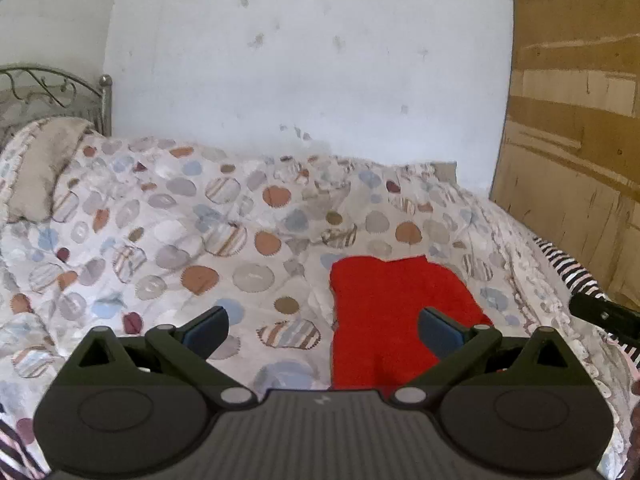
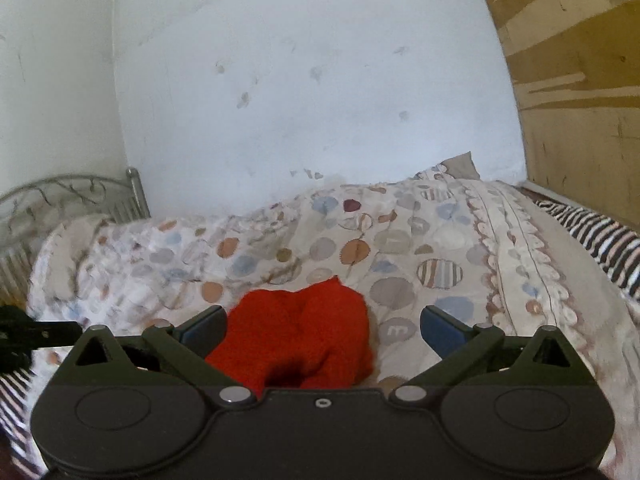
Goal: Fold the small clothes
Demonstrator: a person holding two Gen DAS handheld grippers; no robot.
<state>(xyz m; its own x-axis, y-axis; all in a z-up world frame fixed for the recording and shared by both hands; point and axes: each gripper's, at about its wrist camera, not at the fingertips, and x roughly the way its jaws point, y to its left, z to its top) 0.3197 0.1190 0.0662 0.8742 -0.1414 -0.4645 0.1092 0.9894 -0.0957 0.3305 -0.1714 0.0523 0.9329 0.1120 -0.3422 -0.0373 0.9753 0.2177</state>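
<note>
Bed with spotted quilt (image 1: 168, 216) against a white wall (image 1: 304, 60); metal headboard (image 1: 52, 88) at 10 o'clock. Red garment (image 1: 384, 304) lies on the quilt, seemingly folded. Left gripper (image 1: 322, 330) and right gripper (image 2: 322, 330): jaws wide, holding nothing.

Garment on the bed, ahead of both hand-held grippers

The garment (image 1: 400, 312) lies on the quilt (image 1: 180, 240) ahead of the left hand-held gripper (image 1: 322, 326), toward its right. The pillow (image 1: 44, 168) and headboard (image 1: 52, 92) sit far left, the wall (image 1: 300, 60) behind the bed, the striped cloth (image 1: 568, 268) right.
</note>
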